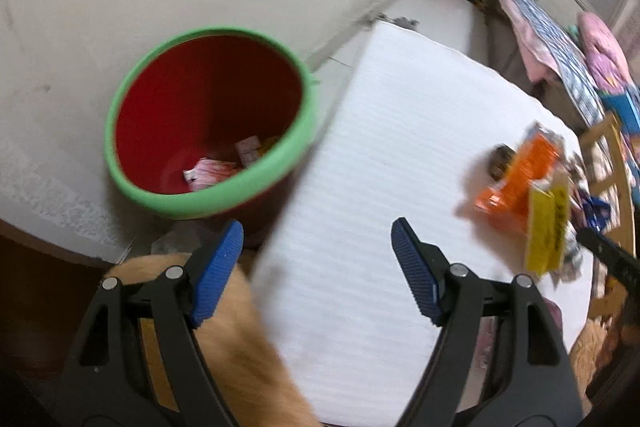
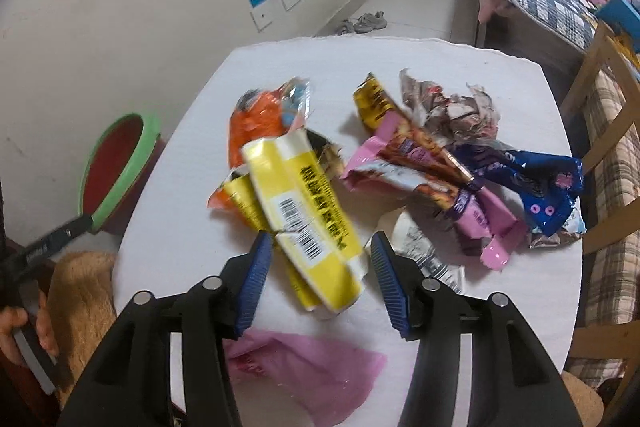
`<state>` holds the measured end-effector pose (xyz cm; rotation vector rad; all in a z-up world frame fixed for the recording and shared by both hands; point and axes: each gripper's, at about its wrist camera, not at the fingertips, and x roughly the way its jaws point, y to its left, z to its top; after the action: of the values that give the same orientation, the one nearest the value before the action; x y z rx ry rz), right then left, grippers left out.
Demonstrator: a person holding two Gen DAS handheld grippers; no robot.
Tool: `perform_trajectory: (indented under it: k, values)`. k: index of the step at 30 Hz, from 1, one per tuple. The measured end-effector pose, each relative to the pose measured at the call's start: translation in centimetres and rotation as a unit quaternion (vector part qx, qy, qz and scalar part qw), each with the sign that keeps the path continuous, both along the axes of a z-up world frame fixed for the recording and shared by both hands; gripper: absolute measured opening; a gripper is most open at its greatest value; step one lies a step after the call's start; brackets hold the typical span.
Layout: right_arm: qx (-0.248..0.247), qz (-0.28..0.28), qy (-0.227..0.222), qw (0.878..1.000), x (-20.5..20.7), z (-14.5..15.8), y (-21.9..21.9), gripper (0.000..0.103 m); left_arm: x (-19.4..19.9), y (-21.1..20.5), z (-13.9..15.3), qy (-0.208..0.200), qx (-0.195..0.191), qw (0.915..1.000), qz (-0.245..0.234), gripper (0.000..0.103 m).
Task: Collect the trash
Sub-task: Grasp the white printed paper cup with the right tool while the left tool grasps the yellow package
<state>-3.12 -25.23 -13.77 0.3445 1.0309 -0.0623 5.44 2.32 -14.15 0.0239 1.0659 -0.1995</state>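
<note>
So the red bin (image 1: 208, 119) with the green rim sits on the floor right off the left edge of the white table (image 1: 400, 131), which makes sense since wrappers can go straight over the side. A couple of wrappers already lie at the bottom of it. The left gripper (image 1: 316, 271) hangs near that table edge beside the bin, jaws spread wide with nothing in them. The right gripper (image 2: 316, 279) is over the trash pile, jaws open on either side of the yellow wrapper (image 2: 304, 227) but not pinching it as far as I can tell. I'd guess that's the next pick. The rest of the pile, orange wrapper (image 2: 256, 123), pink wrapper (image 2: 404, 163), blue wrapper (image 2: 536, 183), is bunched mid-table.
</note>
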Motion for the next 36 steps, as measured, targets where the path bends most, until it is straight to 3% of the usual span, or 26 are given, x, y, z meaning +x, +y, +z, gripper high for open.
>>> perform_trajectory:
  k: [8, 16, 22, 26, 27, 28, 30, 36]
  values:
    - [-0.045, -0.011, 0.019, 0.999, -1.3, -1.2, -2.5, 0.056, -2.3, -5.3, 0.8, 0.012, -0.027, 0.9967, -0.075, 0.074]
    - [-0.006, -0.028, 0.038, 0.999, -3.1, -3.4, -5.2, 0.055, -3.7, -16.1, -0.9, 0.042, -0.080, 0.9868, -0.135, 0.079]
    - [-0.004, -0.051, 0.030, 0.998, -5.4, -2.8, -7.2, 0.055, -1.8, -21.4, -3.7, 0.086, -0.081, 0.9863, -0.115, 0.079]
    - [0.006, -0.063, 0.028, 0.998, -6.8, -2.7, -8.4, 0.055, -0.9, -23.3, -6.5, 0.119, -0.050, 0.9860, -0.106, 0.079]
    - [0.009, -0.066, 0.027, 0.997, -7.0, -2.7, -8.6, 0.055, -0.8, -23.3, -7.1, 0.131, -0.053, 0.9845, -0.103, 0.073]
    - [0.014, -0.069, 0.026, 0.997, -7.2, -2.6, -8.9, 0.055, -0.8, -23.0, -7.5, 0.142, -0.059, 0.9828, -0.102, 0.058]
    - [0.017, -0.068, 0.025, 0.997, -7.3, -2.6, -9.0, 0.055, -1.0, -22.5, -7.9, 0.157, -0.078, 0.9788, -0.105, 0.047]
    - [0.026, -0.047, 0.019, 0.998, -6.0, -2.7, -8.5, 0.055, -2.0, -21.1, -5.6, 0.142, -0.057, 0.9773, -0.146, 0.042]
